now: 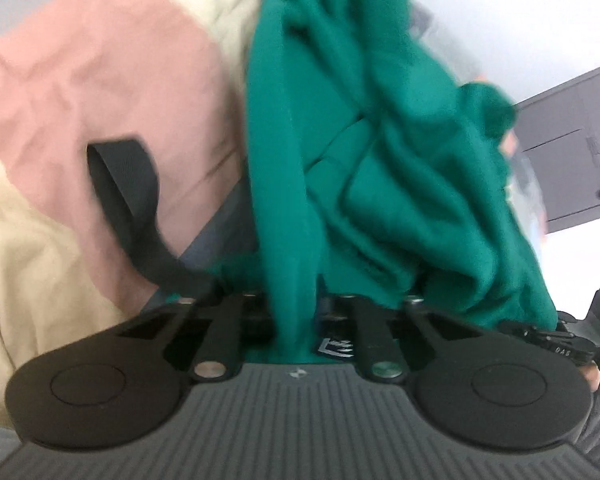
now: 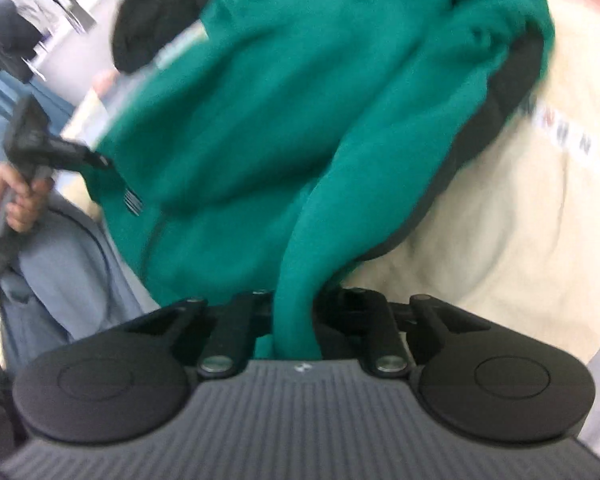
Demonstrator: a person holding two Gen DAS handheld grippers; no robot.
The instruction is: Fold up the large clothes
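With both pinching separate folds so it could be lifted and spread, the left gripper (image 1: 296,320) and right gripper (image 2: 296,320) were clamped on the green sweatshirt (image 1: 360,152), which hung bunched over the clothes pile (image 1: 80,80).

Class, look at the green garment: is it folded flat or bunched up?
Bunched up. The green garment hangs in loose creases, pinched in the left gripper and the right gripper, not laid flat.

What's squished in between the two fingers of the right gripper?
A bunched fold of the green garment. The right wrist view shows it running down into the right gripper, whose fingers are shut on it.
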